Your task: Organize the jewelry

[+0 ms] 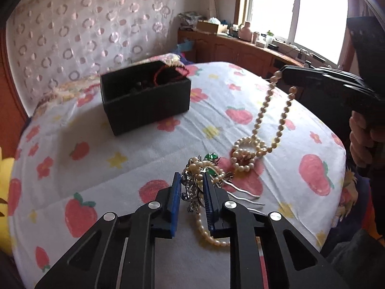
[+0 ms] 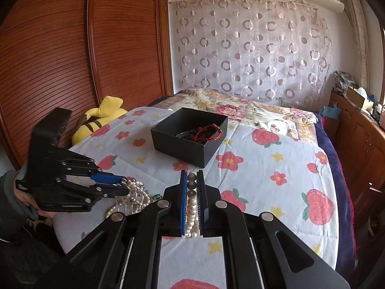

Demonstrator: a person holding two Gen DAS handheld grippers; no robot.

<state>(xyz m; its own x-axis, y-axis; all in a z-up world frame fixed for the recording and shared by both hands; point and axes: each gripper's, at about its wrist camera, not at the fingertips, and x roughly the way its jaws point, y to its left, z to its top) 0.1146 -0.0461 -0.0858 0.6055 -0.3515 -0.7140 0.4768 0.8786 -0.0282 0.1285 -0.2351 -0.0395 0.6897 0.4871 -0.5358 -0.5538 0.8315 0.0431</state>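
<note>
My left gripper (image 1: 191, 177) points down at a tangle on the bed. Its blue pads are shut on a silver filigree ornament (image 1: 192, 193) wound with pearls; in the right wrist view the left gripper (image 2: 124, 185) meets the same pile. A green stone piece (image 1: 211, 156) and a silver hairpin (image 1: 240, 192) lie beside it. My right gripper (image 2: 192, 177) is shut on a pearl necklace (image 2: 191, 207). That pearl necklace (image 1: 262, 110) hangs from the right gripper (image 1: 285, 72) to a coil on the sheet. An open black box (image 1: 146, 103) holds a red bracelet (image 2: 209, 132) and dark beads.
The strawberry-print sheet (image 2: 276, 192) covers the bed, with a floral quilt (image 2: 228, 108) behind the box. A yellow plush toy (image 2: 105, 113) lies at the left edge by the wooden wardrobe (image 2: 60, 60). A cluttered wooden cabinet (image 1: 240, 48) stands under the window.
</note>
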